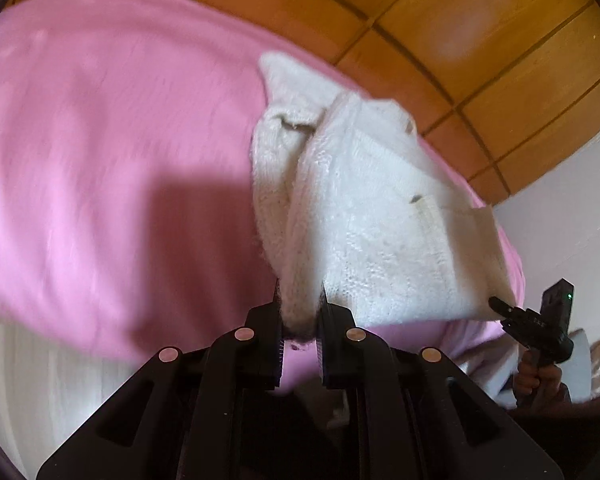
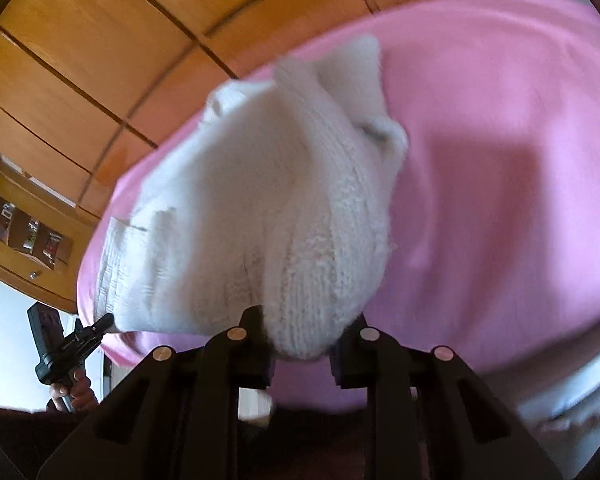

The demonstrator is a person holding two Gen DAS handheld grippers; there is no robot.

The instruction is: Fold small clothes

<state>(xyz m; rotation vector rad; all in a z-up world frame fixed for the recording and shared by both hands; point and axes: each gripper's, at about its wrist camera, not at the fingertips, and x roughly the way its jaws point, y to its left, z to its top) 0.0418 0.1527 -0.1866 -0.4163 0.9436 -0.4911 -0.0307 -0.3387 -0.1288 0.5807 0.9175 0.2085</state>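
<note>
A white knitted garment [image 1: 380,220] hangs bunched above a pink cloth [image 1: 100,140] that covers the surface. My left gripper [image 1: 300,300] is shut on one lower corner of the knit, with fabric squeezed between its pads. In the same view my right gripper [image 1: 496,303] pinches the garment's other corner at the right. The right wrist view shows the garment [image 2: 260,200] close up and blurred, with my right gripper [image 2: 308,320] shut on a thick fold. My left gripper [image 2: 106,320] holds the far corner at the left, over the pink cloth [image 2: 500,160].
Wooden panelling [image 1: 480,40] rises behind the pink cloth. A wooden cabinet with a glass-fronted panel [image 2: 28,232] stands at the left. White fabric [image 1: 40,380] lies below the pink cloth's near edge. A hand [image 1: 540,376] grips the right gripper's handle.
</note>
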